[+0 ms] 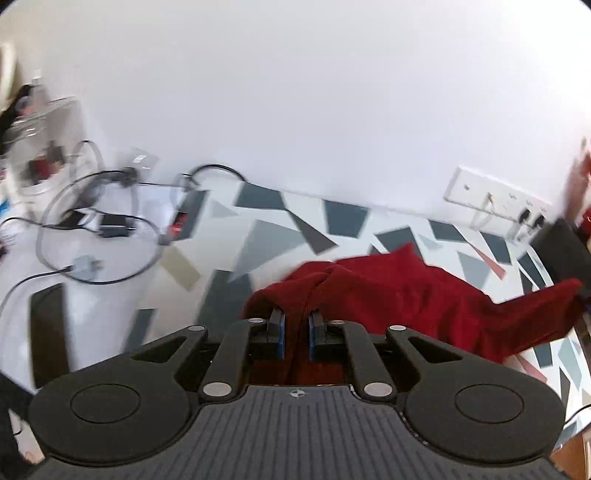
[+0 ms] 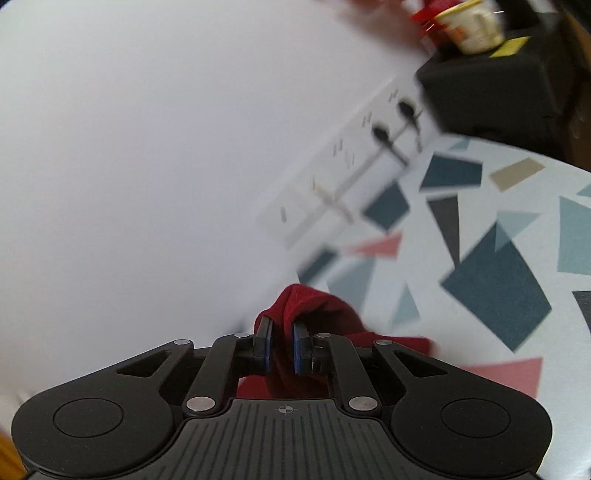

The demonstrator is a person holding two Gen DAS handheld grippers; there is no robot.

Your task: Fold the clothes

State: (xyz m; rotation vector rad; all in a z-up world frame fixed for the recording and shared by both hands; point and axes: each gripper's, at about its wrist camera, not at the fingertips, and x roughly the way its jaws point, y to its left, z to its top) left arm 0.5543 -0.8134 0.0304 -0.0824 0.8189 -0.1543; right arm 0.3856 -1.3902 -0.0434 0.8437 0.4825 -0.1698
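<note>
Red garment [image 1: 406,295], one crumpled dark-red cloth, lies on the patterned surface [image 1: 266,236] near the white wall; tangled cables [image 1: 92,206] lie left, a socket strip [image 1: 495,203] and black box [image 2: 487,88] right. Left gripper [image 1: 297,325] and right gripper [image 2: 281,332] jaws each pinch its fabric

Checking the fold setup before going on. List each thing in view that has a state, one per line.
Left tool: shut on the red garment.
Right tool: shut on the red garment.
Red garment: bunched, unfolded, pinched at two spots, partly lifted off the table.
Table: patterned cover, cables on its far left.
Power strip: plugs inserted.
Cup: upright on a black box.
</note>
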